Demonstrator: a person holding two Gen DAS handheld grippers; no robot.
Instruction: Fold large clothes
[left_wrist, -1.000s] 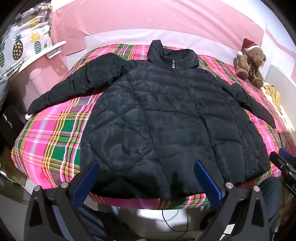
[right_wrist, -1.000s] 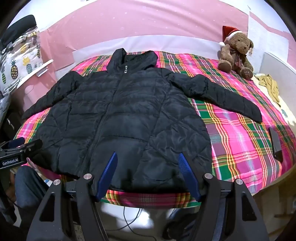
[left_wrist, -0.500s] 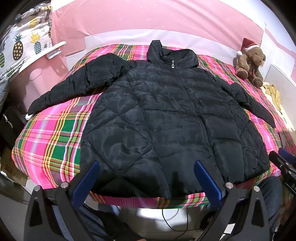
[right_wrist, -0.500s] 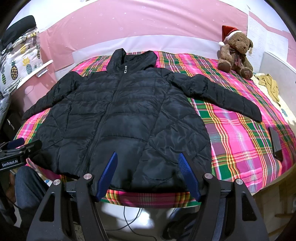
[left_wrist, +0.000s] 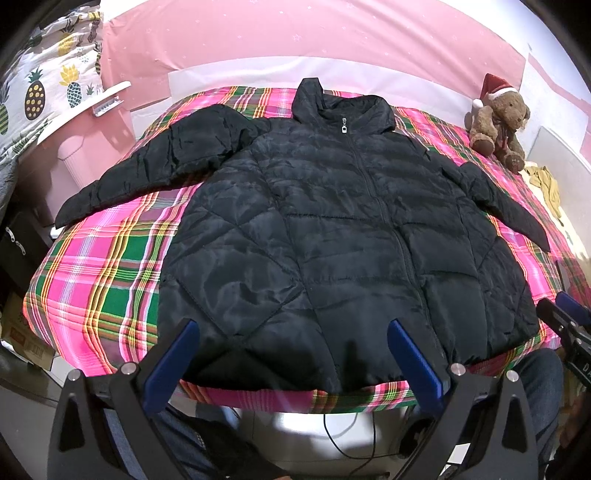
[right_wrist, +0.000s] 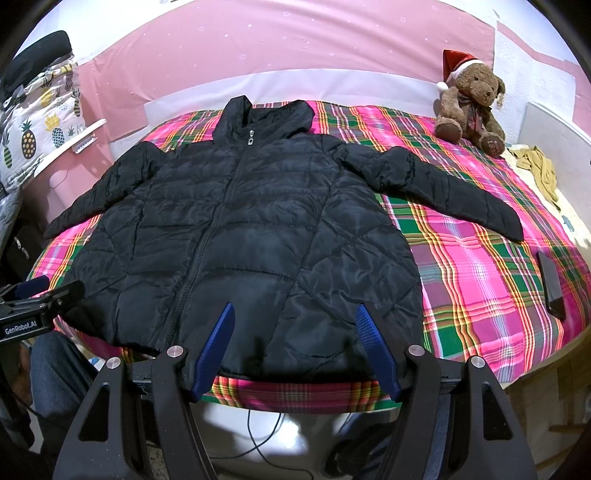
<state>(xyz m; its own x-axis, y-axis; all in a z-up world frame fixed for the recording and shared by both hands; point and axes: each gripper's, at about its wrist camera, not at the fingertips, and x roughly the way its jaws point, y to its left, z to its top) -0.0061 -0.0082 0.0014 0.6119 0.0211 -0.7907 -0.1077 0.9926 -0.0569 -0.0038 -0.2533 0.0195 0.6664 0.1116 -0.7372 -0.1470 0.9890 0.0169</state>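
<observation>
A black quilted puffer jacket (left_wrist: 332, 236) lies flat and zipped on a pink and green plaid bed (left_wrist: 99, 273), collar at the far side, both sleeves spread out. It also shows in the right wrist view (right_wrist: 240, 236). My left gripper (left_wrist: 291, 332) is open and empty, hovering just before the jacket's near hem. My right gripper (right_wrist: 295, 317) is open and empty, over the hem right of the zip. Each gripper shows at the edge of the other's view.
A teddy bear (right_wrist: 469, 107) in a Santa hat sits at the far right corner. A dark phone (right_wrist: 550, 284) lies on the bed's right edge. A yellow cloth (right_wrist: 535, 166) lies by the bear. A pink cabinet (left_wrist: 81, 147) stands left.
</observation>
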